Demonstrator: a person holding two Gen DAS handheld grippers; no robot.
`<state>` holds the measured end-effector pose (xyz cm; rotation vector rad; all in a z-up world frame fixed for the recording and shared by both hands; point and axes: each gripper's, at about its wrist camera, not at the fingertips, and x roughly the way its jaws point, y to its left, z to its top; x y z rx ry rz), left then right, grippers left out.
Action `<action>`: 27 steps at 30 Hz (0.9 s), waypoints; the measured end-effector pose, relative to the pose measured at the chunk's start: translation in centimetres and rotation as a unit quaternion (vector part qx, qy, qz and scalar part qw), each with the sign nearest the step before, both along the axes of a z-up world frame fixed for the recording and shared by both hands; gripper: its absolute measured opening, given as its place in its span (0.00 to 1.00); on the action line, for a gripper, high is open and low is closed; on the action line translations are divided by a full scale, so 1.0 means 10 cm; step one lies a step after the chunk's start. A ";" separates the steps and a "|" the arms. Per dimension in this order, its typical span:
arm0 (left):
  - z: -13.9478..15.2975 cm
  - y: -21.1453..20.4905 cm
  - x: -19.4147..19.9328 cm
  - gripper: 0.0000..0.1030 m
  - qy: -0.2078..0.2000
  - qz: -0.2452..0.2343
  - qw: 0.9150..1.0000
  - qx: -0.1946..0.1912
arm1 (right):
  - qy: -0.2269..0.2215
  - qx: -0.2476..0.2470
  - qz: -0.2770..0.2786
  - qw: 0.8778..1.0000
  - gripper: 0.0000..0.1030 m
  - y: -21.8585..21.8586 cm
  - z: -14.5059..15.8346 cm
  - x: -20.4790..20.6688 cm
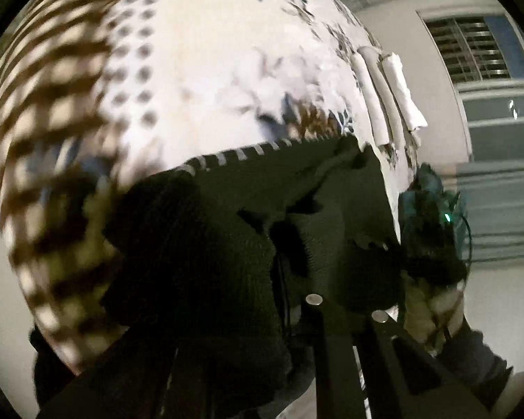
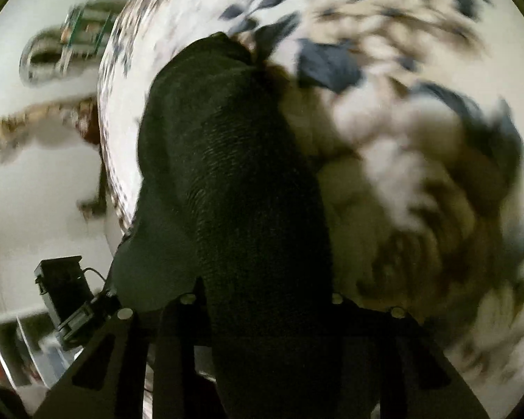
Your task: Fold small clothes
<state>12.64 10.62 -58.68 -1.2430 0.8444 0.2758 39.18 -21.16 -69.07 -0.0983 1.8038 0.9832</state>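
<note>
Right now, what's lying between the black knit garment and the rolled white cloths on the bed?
In the left wrist view, only patterned bedspread shows between the black knit garment and the rolled white cloths; the nearest roll almost meets the garment's corner.

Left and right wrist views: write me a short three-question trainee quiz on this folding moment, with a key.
1. True or false: the dark knit garment lies on a plain white sheet.
2. Multiple choice: the rolled white cloths in the left wrist view lie
A. under the garment
B. near the edge of the patterned bedspread, beyond the garment
C. on the floor
3. Fill in: in the right wrist view the knit fabric runs between the fingers of the right gripper, which is ____ on it.

Key
1. False: the bedspread is patterned with leaves, dots and checks.
2. B
3. Shut.
</note>
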 end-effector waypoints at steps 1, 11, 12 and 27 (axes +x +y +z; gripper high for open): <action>-0.01 0.07 0.08 0.09 -0.003 -0.009 1.000 -0.002 | 0.009 0.001 -0.035 0.999 0.33 -0.15 0.02 0.02; -0.32 0.40 1.20 0.63 -0.037 -0.149 0.984 -0.087 | 0.119 0.011 -0.281 0.952 0.41 -1.99 -0.23 -0.40; -0.35 0.37 1.23 0.63 -0.034 -0.163 0.982 -0.091 | 0.131 0.021 -0.285 0.949 0.45 -2.07 -0.32 -0.44; -0.16 0.15 1.20 0.63 0.002 -0.188 0.982 -0.010 | 0.160 0.074 -0.182 0.967 0.60 -1.47 -0.82 -0.34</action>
